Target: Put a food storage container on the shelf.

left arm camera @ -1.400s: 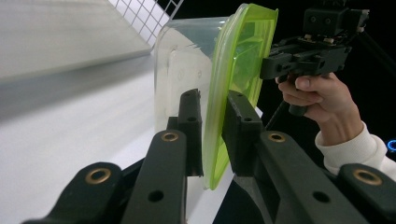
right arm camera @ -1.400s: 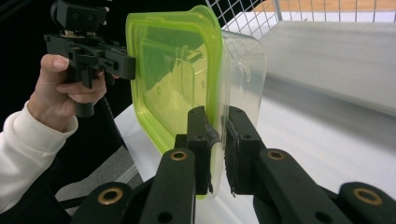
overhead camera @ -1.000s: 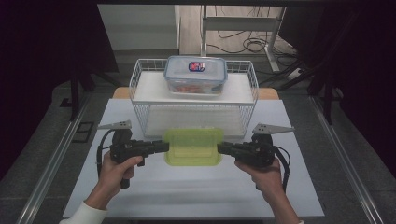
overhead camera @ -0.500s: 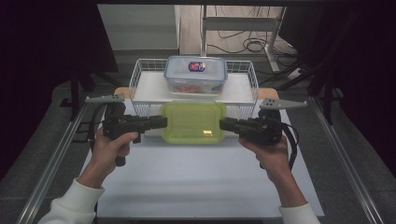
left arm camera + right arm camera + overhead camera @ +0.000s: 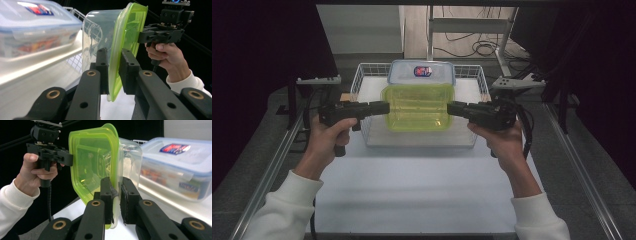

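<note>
Both the left gripper and right gripper clamp the green-lidded container's rim, which partly hides the blue-lidded box behind.

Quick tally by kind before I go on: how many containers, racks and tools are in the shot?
Lidded containers: 2, the green-lidded container held between the tools and the blue-lidded container on the rack.
White wire racks: 1.
Tools: 2, the left tool and the right tool, each clamped on the green lid's rim.
Total: 5
</note>
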Motion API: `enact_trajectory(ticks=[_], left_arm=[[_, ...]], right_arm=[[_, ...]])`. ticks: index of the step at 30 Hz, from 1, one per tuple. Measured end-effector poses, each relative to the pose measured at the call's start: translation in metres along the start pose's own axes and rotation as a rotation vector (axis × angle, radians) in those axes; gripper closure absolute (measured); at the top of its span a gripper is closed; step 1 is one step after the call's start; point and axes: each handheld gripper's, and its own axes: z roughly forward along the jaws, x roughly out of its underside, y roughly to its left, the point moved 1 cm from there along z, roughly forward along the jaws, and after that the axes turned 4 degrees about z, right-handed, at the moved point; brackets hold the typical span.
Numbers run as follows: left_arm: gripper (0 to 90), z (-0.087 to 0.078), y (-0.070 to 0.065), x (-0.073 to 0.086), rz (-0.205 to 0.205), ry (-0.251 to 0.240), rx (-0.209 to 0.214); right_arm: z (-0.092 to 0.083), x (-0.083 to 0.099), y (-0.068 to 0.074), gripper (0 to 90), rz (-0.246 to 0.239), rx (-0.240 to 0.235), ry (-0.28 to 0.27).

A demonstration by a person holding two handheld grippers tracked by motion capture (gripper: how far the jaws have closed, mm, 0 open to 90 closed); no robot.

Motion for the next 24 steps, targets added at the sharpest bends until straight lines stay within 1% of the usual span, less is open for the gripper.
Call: enact_trajectory(ticks=[5, 6, 7, 8, 10, 11, 12, 13, 14, 15, 16, 17, 18, 19, 20, 21, 22, 23, 24], left_arm=[[79.9, 0.003, 0.006, -0.015, 0.013, -0.007, -0.004], [80.0, 0.003, 0.006, -0.015, 0.013, -0.007, -0.004], [80.0, 0.005, 0.009, -0.021, 0.016, -0.005, -0.008], [80.0, 0.006, 0.012, -0.028, 0.02, -0.005, -0.01], [80.1, 0.009, 0.018, -0.036, 0.021, 0.001, -0.01], [80.1, 0.01, 0.02, -0.039, 0.019, 0.002, -0.009], [80.1, 0.01, 0.02, -0.039, 0.019, 0.002, -0.009], [80.1, 0.012, 0.025, -0.045, 0.021, 0.005, -0.008], [80.1, 0.014, 0.028, -0.049, 0.019, 0.003, -0.005], [80.2, 0.016, 0.033, -0.054, 0.015, 0.001, 0.0], [80.2, 0.016, 0.033, -0.054, 0.015, 0.001, 0.0], [80.2, 0.019, 0.041, -0.061, 0.011, -0.001, 0.004], [80.2, 0.019, 0.041, -0.061, 0.011, -0.001, 0.004], [80.2, 0.022, 0.047, -0.065, 0.007, 0.0, 0.006], [80.3, 0.023, 0.051, -0.067, -0.006, -0.001, 0.009], [80.3, 0.024, 0.055, -0.069, -0.007, 0.002, 0.011], [80.3, 0.026, 0.064, -0.073, -0.019, 0.005, 0.017], [80.4, 0.027, 0.069, -0.074, -0.028, 0.004, 0.021], [80.4, 0.03, 0.076, -0.077, -0.036, 0.005, 0.021]], right_arm=[[0.002, -0.015, -0.005, 81.2, -0.006, 0.003, -0.011], [0.002, -0.015, -0.005, 81.2, -0.006, 0.003, -0.011], [0.003, -0.023, -0.01, 81.2, -0.005, 0.008, -0.013], [0.004, -0.025, -0.012, 81.2, -0.003, 0.006, -0.016], [0.006, -0.031, -0.017, 81.2, 0.007, 0.004, -0.02], [0.007, -0.034, -0.02, 81.2, 0.008, 0.006, -0.022], [0.007, -0.034, -0.02, 81.2, 0.008, 0.006, -0.022], [0.008, -0.036, -0.022, 81.2, 0.012, 0.005, -0.024], [0.01, -0.045, -0.03, 81.3, 0.022, 0.006, -0.031], [0.011, -0.048, -0.032, 81.3, 0.026, 0.005, -0.033], [0.012, -0.051, -0.035, 81.3, 0.031, 0.0, -0.038], [0.014, -0.055, -0.039, 81.3, 0.034, 0.001, -0.039], [0.014, -0.055, -0.039, 81.3, 0.034, 0.001, -0.039], [0.016, -0.058, -0.043, 81.3, 0.04, -0.001, -0.038], [0.019, -0.063, -0.048, 81.2, 0.048, 0.004, -0.033], [0.022, -0.066, -0.051, 81.3, 0.052, 0.004, -0.031], [0.026, -0.07, -0.057, 81.2, 0.062, 0.009, -0.026], [0.029, -0.072, -0.061, 81.2, 0.069, 0.009, -0.024], [0.03, -0.074, -0.063, 81.2, 0.073, 0.009, -0.024]])
